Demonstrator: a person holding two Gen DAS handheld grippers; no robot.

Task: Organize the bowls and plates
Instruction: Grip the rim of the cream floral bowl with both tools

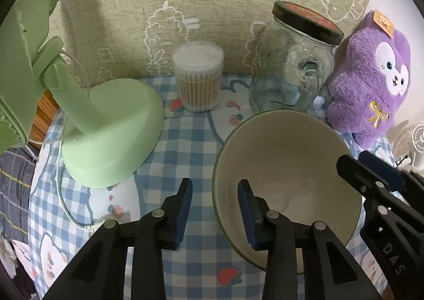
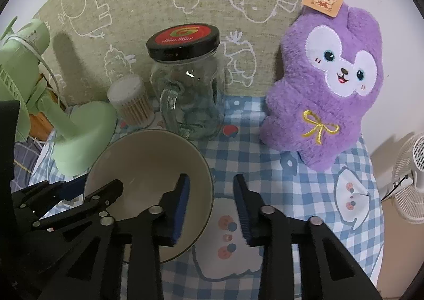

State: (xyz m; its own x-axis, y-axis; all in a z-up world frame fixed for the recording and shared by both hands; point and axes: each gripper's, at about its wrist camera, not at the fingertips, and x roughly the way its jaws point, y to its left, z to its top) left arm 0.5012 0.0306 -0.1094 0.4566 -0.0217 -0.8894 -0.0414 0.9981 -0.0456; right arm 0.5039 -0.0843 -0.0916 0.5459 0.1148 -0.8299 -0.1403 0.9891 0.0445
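Here, a round cream bowl with a thin green rim [image 1: 286, 167] sits on the blue and white checked cloth [image 1: 185, 146], just in front of the clear glass jar [image 1: 286, 72]. The left gripper [image 1: 214, 207] has its fingers wide apart, one on each side of the bowl's edge. The right gripper [image 2: 212, 202] is wide too, across the other edge, holding nothing.

bowl [image 1: 286, 165] before jar [image 1: 291, 61]; fan [image 1: 111, 130] left

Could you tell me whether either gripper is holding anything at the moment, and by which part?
Nothing is held. The left gripper and right gripper are both open, each straddling the bowl rim without closing.
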